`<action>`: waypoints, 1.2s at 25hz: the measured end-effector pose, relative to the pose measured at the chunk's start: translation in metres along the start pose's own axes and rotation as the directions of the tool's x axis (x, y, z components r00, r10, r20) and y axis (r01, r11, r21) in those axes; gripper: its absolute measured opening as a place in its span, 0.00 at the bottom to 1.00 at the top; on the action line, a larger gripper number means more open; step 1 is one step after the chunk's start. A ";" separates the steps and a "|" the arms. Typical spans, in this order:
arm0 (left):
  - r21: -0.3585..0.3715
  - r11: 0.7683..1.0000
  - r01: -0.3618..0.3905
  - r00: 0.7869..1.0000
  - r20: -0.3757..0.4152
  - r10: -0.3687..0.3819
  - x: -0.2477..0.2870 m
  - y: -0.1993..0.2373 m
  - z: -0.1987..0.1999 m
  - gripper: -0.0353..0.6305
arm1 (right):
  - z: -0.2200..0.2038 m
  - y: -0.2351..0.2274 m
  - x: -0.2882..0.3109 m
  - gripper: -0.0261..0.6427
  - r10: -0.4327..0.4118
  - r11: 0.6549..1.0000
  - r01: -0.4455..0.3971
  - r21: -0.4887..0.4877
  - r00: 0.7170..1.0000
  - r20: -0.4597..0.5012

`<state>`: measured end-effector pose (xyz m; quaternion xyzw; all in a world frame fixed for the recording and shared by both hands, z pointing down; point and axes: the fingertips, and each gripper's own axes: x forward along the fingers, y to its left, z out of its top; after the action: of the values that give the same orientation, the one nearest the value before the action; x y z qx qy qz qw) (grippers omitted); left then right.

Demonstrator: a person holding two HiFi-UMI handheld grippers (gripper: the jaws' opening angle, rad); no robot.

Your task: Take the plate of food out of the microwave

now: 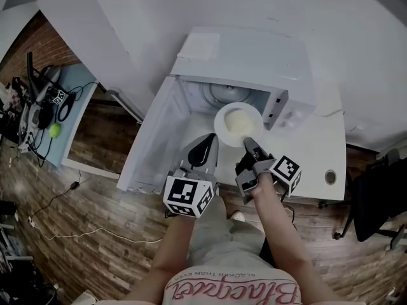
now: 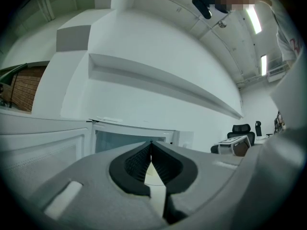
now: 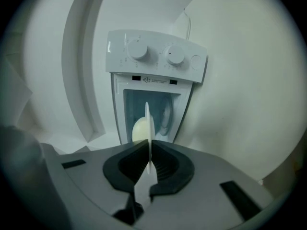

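A white plate (image 1: 238, 122) with a pale mound of food sits at the mouth of the white microwave (image 1: 248, 65), half out of the cavity. My right gripper (image 1: 249, 145) is shut on the plate's near rim. In the right gripper view the plate (image 3: 148, 123) shows edge-on between the jaws, with the food (image 3: 139, 128) on its left face and the microwave's knob panel (image 3: 156, 56) behind. To the left of the plate, my left gripper (image 1: 206, 140) hovers over the table in front of the cavity. It (image 2: 151, 146) is shut with nothing in it.
The microwave door (image 1: 152, 138) hangs wide open to the left. The white table (image 1: 318, 151) has a round cable hole (image 1: 330, 176) at the right. A desk with gear and a green ball (image 1: 55, 130) stands far left, a black chair (image 1: 375, 202) far right.
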<state>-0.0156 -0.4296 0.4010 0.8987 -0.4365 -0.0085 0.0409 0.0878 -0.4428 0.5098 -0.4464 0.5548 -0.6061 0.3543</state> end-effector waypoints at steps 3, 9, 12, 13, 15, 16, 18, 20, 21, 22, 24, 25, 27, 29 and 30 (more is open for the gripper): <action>-0.010 1.000 0.010 1.000 0.020 -0.010 -0.004 -0.006 0.007 0.06 | -0.001 0.007 -0.011 0.07 -0.007 1.000 0.006 -0.015 1.000 -0.005; 0.018 0.999 0.040 0.998 0.051 -0.041 -0.007 -0.020 0.021 0.06 | -0.002 0.022 -0.026 0.07 0.017 0.999 -0.018 -0.039 1.000 -0.015; 0.031 0.998 0.054 0.997 0.055 -0.056 -0.009 -0.027 0.027 0.06 | -0.001 0.027 -0.033 0.07 0.027 0.999 -0.027 -0.040 1.000 -0.011; 0.031 0.998 0.057 0.997 0.056 -0.059 -0.011 -0.028 0.028 0.06 | -0.001 0.029 -0.036 0.07 0.030 0.999 -0.030 -0.039 1.000 -0.008; 0.025 0.998 0.059 0.996 0.060 -0.061 -0.015 -0.031 0.031 0.06 | -0.001 0.032 -0.042 0.07 0.037 0.999 -0.038 -0.035 0.999 -0.007; 0.024 0.998 0.059 0.996 0.064 -0.061 -0.016 -0.033 0.032 0.06 | -0.001 0.034 -0.044 0.07 0.040 0.998 -0.040 -0.039 0.999 -0.010; 0.024 0.998 0.061 0.995 0.072 -0.063 -0.018 -0.036 0.033 0.06 | 0.000 0.038 -0.049 0.07 0.043 0.998 -0.044 -0.055 0.999 -0.015; 0.027 0.998 0.064 0.995 0.074 -0.066 -0.018 -0.037 0.033 0.06 | 0.000 0.042 -0.053 0.08 0.052 0.997 -0.053 -0.063 0.998 -0.018; 0.028 0.997 0.066 0.995 0.073 -0.068 -0.018 -0.038 0.033 0.06 | 0.000 0.044 -0.055 0.08 0.059 0.996 -0.060 -0.062 0.998 -0.019; 0.027 0.997 0.069 0.995 0.072 -0.070 -0.019 -0.039 0.033 0.06 | 0.000 0.046 -0.057 0.08 0.067 0.996 -0.068 -0.061 0.998 -0.022; 0.019 0.997 0.072 0.995 0.073 -0.073 -0.021 -0.040 0.033 0.06 | 0.000 0.048 -0.060 0.08 0.079 0.995 -0.081 -0.063 0.996 -0.030; 0.017 0.997 0.072 0.995 0.074 -0.073 -0.021 -0.041 0.033 0.06 | 0.000 0.049 -0.061 0.08 0.081 0.995 -0.083 -0.062 0.996 -0.032; 0.022 0.997 0.073 0.994 0.078 -0.075 -0.022 -0.042 0.036 0.06 | 0.001 0.052 -0.063 0.08 0.089 0.994 -0.091 -0.055 0.996 -0.029; 0.031 0.997 0.074 0.994 0.083 -0.076 -0.024 -0.043 0.040 0.06 | 0.002 0.055 -0.065 0.08 0.100 0.994 -0.101 -0.051 0.995 -0.020; 0.033 0.997 0.072 0.994 0.084 -0.075 -0.025 -0.043 0.041 0.06 | 0.002 0.057 -0.066 0.08 0.105 0.993 -0.106 -0.051 0.994 -0.013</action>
<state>0.0003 -0.3866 0.3561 0.9135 -0.4046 -0.0418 0.0082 0.1092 -0.3903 0.4442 -0.4223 0.5951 -0.5743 0.3712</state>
